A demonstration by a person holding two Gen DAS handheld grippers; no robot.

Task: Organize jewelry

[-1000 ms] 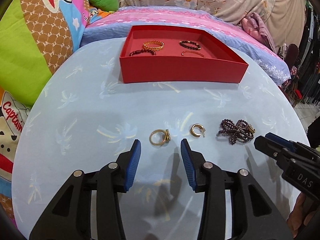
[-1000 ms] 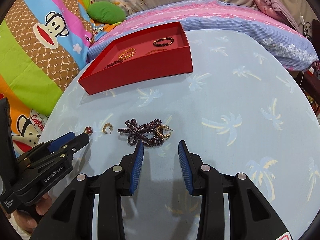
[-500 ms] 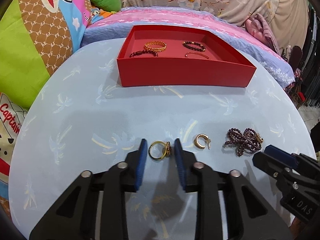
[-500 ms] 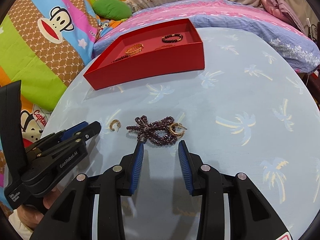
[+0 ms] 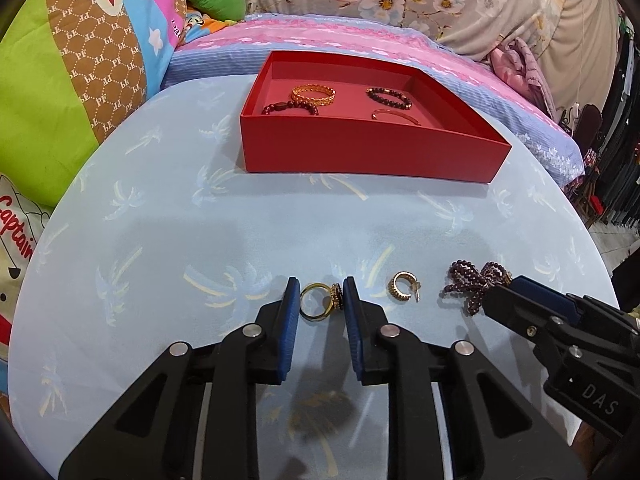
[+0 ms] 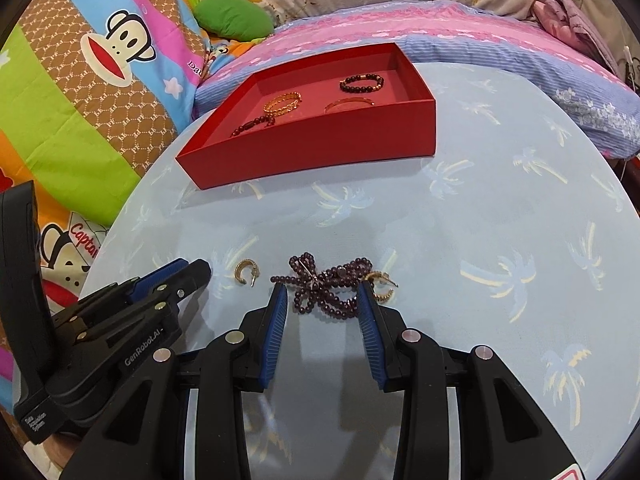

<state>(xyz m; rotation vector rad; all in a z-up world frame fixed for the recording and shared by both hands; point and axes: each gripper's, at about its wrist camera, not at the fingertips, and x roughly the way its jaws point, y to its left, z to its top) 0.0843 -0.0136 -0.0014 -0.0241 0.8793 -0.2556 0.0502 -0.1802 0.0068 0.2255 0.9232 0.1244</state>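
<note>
Blue-padded and parted, the left gripper (image 5: 321, 300) brackets the gold ring (image 5: 319, 303) low in the frame's centre; light, hard and slick, it is best pinched across the band, clear of the stone cluster. The right gripper (image 6: 322, 298), also apart, straddles the limp purple bead strand (image 6: 326, 288), best taken at its knot. The red tray (image 5: 360, 152) waits above.
</note>
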